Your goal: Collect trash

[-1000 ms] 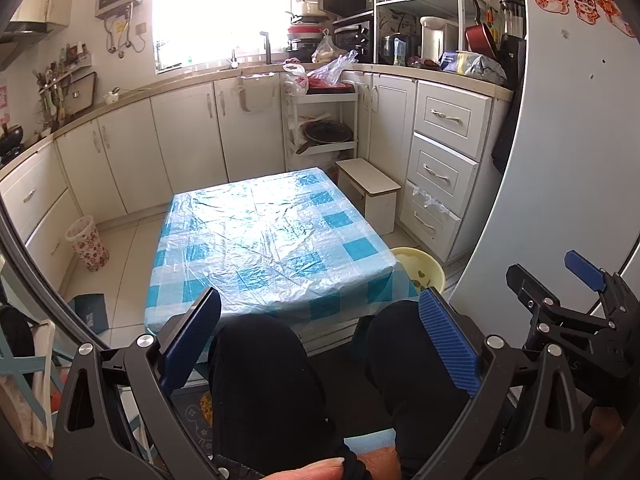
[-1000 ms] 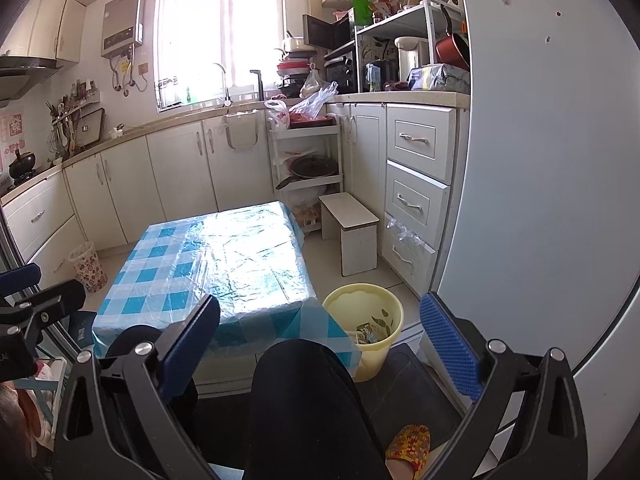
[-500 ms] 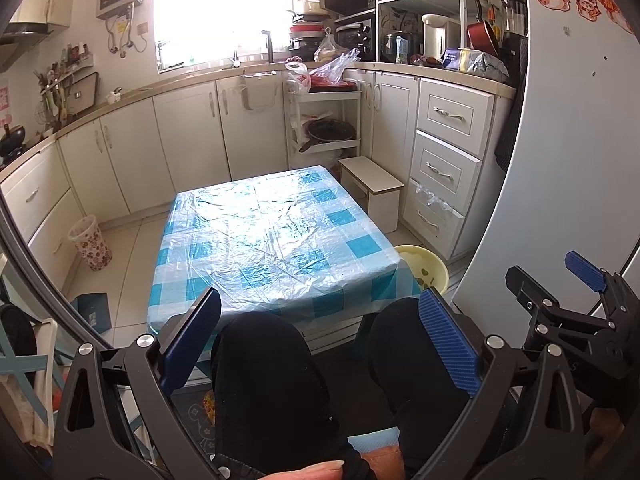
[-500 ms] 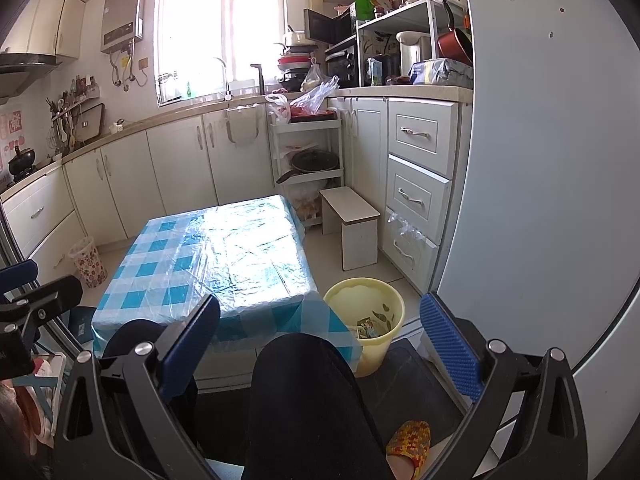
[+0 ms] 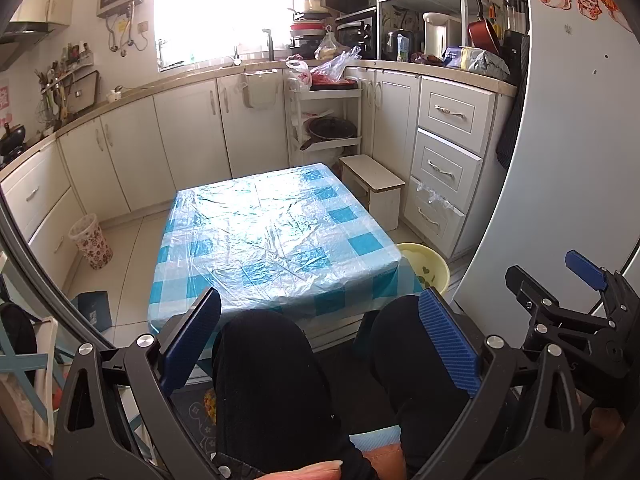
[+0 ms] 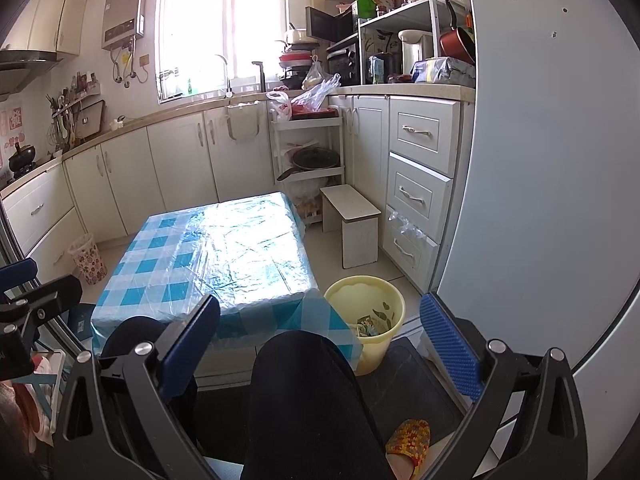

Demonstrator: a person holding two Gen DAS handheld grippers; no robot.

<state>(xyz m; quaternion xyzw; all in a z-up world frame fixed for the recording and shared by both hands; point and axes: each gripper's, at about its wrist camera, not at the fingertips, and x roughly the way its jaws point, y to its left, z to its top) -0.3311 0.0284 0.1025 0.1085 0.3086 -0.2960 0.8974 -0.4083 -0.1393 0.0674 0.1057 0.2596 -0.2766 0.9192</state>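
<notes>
A yellow bin (image 6: 366,316) stands on the floor by the table's right corner, with scraps of trash (image 6: 370,326) inside; its rim also shows in the left wrist view (image 5: 428,268). The low table (image 5: 276,236) has a blue checked cloth under clear plastic, and I see no trash on it. My left gripper (image 5: 320,338) is open and empty, held above the person's knees in front of the table. My right gripper (image 6: 320,340) is open and empty, also near the knees, and shows at the right edge of the left wrist view (image 5: 568,308).
White cabinets (image 6: 180,168) line the back and right walls. A small white stool (image 6: 354,220) and a shelf cart (image 6: 308,152) stand behind the table. A patterned basket (image 5: 90,242) stands on the floor at left. The fridge door (image 6: 540,160) is close on the right.
Both views have shifted slightly, with the table and bin sitting a little lower in frame. Both grippers stay open and empty.
</notes>
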